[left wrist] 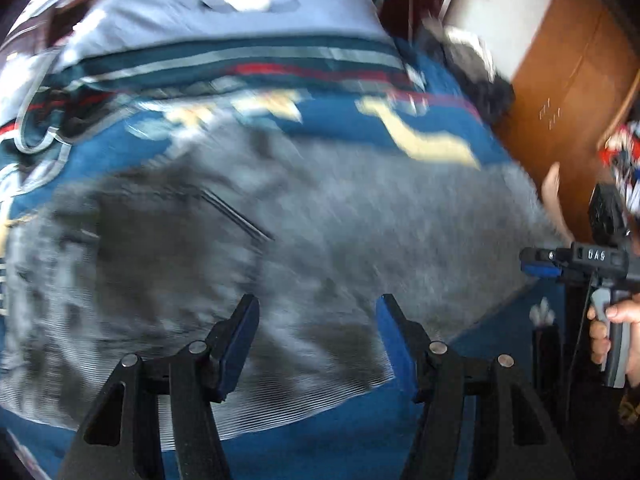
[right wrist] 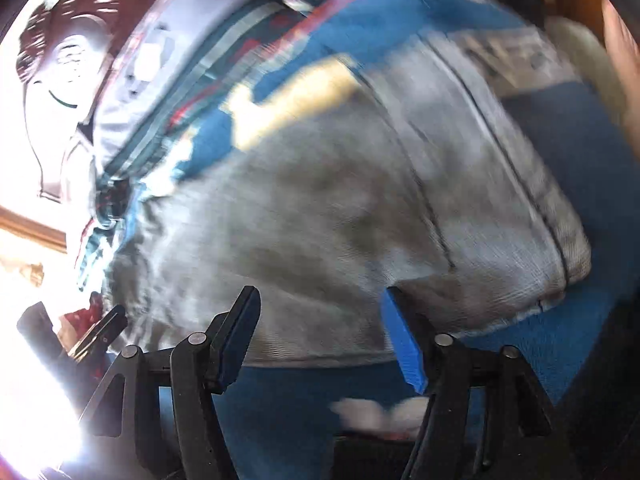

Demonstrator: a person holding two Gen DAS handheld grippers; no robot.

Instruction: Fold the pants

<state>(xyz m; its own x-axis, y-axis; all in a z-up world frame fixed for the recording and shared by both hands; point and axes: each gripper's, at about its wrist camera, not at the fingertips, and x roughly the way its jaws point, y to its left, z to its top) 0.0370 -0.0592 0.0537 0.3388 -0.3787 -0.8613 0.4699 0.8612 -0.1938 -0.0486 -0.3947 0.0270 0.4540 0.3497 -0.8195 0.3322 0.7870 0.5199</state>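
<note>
Grey pants lie spread on a blue patterned bedspread. Both views are motion-blurred. My left gripper is open and empty, hovering over the pants' near edge. In the left wrist view the right gripper shows at the right edge, held by a hand, beside the pants' right end. In the right wrist view the pants fill the middle, with a seam running down the right side. My right gripper is open and empty above their near hem. The left gripper shows at the lower left there.
A pale blue pillow or folded quilt lies at the far end of the bed. A brown wooden wardrobe stands to the right. Dark clothes are heaped at the bed's far right corner. Bright window glare fills the right wrist view's left side.
</note>
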